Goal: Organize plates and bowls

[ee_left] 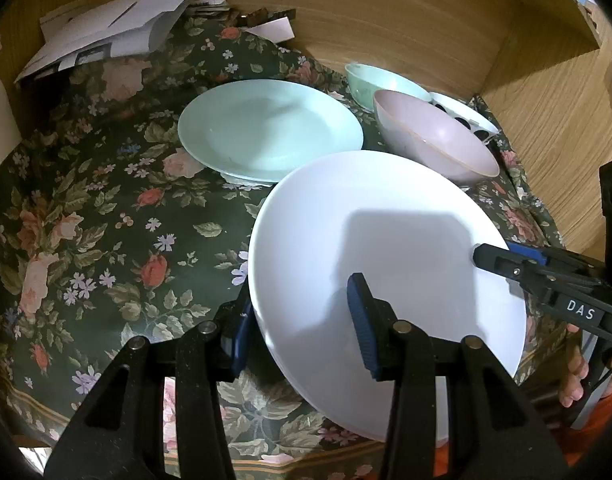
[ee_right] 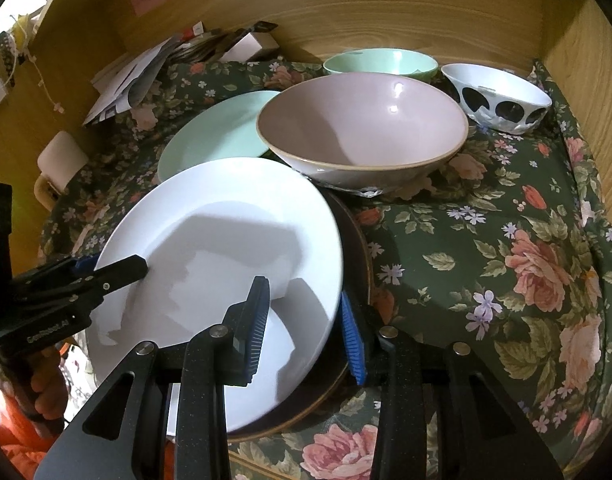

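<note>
White and glossy, the white plate point(ee_left: 390, 248) is the nearest dish, and it sits tilted above a dark plate point(ee_right: 356, 248) whose brown rim shows under its right edge. The left gripper point(ee_left: 303, 326) has one blue-padded finger under the plate's left rim and one over its inner face, so its jaws grasp the rim. The right gripper point(ee_right: 303, 330) does the same on the opposite rim: one pad lies on the plate's inside, the other outside the edge. How firmly its pads press I cannot tell, though the rim is clearly between them. Each gripper is visible at the side of the other camera's view, with a hand point(ee_left: 574, 376) and an orange sleeve behind.

Behind the white plate, a pale green plate point(ee_left: 269, 130) rests on the floral cloth point(ee_left: 85, 220). To its right stands a pink bowl point(ee_right: 364, 128), just beside the white plate's far edge. Further back are a green bowl point(ee_right: 380, 62) and a white bowl with black dots point(ee_right: 498, 98). Papers point(ee_left: 105, 32) lie in the back left corner against the wooden wall point(ee_left: 386, 20).
</note>
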